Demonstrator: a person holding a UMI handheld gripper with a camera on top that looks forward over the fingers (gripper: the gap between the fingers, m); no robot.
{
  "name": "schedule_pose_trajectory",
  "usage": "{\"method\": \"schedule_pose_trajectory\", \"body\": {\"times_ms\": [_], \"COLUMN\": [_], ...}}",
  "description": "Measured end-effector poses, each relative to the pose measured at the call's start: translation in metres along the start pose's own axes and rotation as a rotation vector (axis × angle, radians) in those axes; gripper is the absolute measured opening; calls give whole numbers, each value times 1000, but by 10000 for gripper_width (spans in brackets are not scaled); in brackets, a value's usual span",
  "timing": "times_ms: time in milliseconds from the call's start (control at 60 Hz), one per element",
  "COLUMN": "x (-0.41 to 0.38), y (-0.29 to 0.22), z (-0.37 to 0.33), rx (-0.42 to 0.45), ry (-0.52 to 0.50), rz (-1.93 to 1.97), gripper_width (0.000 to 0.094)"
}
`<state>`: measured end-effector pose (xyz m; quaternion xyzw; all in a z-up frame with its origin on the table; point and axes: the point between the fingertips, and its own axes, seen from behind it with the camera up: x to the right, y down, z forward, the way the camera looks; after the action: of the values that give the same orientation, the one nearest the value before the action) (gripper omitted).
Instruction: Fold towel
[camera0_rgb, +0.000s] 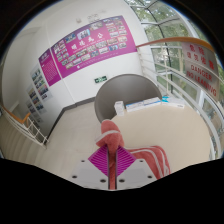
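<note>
The handheld two-finger tongs (117, 165) point forward from the bottom of the view, their magenta inner pads (103, 160) facing each other. The fingers are pressed together on a bunched fold of coral-pink cloth towel (112, 140), which rises between them and pokes up just above their tips.

Going left to right: on the far left a pale wall carries a few small framed notices, with a light floor below it. Next along that wall hangs a large magenta poster board (85, 48) covered in rows of pictures and white lettering. Below it, just beyond the fingers, lies a white table surface (85, 125). In the middle stands a grey curved partition (125, 90) with a small light-coloured box in front of it. To the right of the fingers, more of the towel shows as pink and white striped cloth (150, 160) draped downward, near the tongs. Further right are white railings and red-and-white banners (205, 70).

As a judgement, the folding seems under way: one part of the towel is lifted, yet no finished flat fold is visible, so laying it over and smoothing it remain.
</note>
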<state>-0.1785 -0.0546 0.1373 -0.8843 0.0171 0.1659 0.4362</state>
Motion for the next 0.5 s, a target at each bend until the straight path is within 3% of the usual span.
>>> {"method": "schedule_pose_trajectory", "body": {"times_ms": [83,133,183,267,300,500], "x": [66,106,142,184,196,195], "y": [14,24,38,35,29,7], "z": [5,7,5,-10,-17,-71], "rx": [-29,-60,-97,-102,-86,-39], "ry": [100,175,226,315,330,376], "rz": [-26,-30,-38,-78,-101,-199], "gripper_width": [86,170,355,761,857,856]}}
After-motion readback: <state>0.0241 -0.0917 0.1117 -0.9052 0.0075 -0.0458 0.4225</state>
